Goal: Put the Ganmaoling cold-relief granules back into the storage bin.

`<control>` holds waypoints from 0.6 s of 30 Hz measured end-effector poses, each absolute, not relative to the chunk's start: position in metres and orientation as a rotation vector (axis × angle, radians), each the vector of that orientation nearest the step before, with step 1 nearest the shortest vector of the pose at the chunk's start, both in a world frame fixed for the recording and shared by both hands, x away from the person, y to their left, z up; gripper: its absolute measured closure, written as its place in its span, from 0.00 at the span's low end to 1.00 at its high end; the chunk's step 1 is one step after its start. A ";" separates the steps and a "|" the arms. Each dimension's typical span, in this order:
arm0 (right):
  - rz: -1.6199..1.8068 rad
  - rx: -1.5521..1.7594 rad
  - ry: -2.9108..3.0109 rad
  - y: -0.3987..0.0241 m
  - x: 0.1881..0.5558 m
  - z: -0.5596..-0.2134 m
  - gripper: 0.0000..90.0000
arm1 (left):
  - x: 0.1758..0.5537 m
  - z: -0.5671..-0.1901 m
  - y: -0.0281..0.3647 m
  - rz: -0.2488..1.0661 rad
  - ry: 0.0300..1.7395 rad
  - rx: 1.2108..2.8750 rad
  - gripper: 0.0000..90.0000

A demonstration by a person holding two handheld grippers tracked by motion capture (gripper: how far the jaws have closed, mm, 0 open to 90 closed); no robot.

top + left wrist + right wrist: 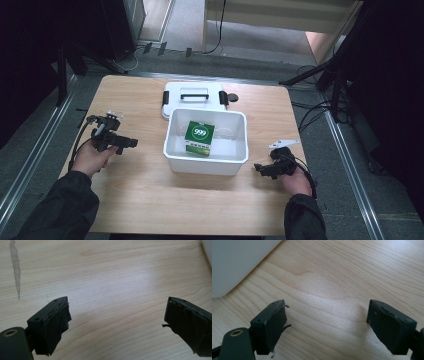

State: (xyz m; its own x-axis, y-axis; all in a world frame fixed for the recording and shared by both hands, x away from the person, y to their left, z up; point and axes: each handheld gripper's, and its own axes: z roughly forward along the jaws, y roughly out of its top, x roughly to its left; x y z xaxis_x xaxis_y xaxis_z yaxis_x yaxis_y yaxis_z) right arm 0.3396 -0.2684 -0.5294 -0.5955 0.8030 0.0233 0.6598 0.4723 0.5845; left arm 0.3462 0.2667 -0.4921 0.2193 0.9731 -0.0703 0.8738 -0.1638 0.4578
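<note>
A white plastic bin [206,155] stands open in the middle of the wooden table [140,200]. Inside it lies a green and white box [199,136] marked 999. The bin's white lid [190,94], with a black handle, lies flat just behind it. My left gripper [131,143] is held left of the bin, its jaws wide apart over bare wood [117,315]. My right gripper [260,169] hovers at the bin's front right corner, open as well [327,322], with the bin's wall [234,262] at the upper left of its view.
A small dark round object [232,97] lies by the lid's right end. A thin grey streak [15,267] marks the wood in the left gripper view. Dark stands and cables ring the table's far side. Bare wood stretches in front of the bin.
</note>
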 end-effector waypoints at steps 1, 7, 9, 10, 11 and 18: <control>0.816 1.250 2.466 -0.268 0.340 -0.529 0.18 | 0.346 -0.493 0.267 0.342 1.717 2.095 0.08; 0.814 1.254 2.463 -0.268 0.340 -0.528 0.18 | 0.338 -0.505 0.272 0.327 1.730 2.078 0.08; 0.820 1.254 2.462 -0.267 0.340 -0.528 0.18 | 0.338 -0.506 0.273 0.328 1.725 2.094 0.08; 0.820 1.251 2.462 -0.267 0.340 -0.528 0.18 | 0.338 -0.506 0.272 0.328 1.730 2.092 0.08; 0.819 1.245 2.463 -0.267 0.340 -0.528 0.18 | 0.338 -0.507 0.272 0.330 1.731 2.089 0.08; 0.820 1.242 2.467 -0.267 0.340 -0.528 0.18 | 0.339 -0.511 0.268 0.348 1.722 2.095 0.09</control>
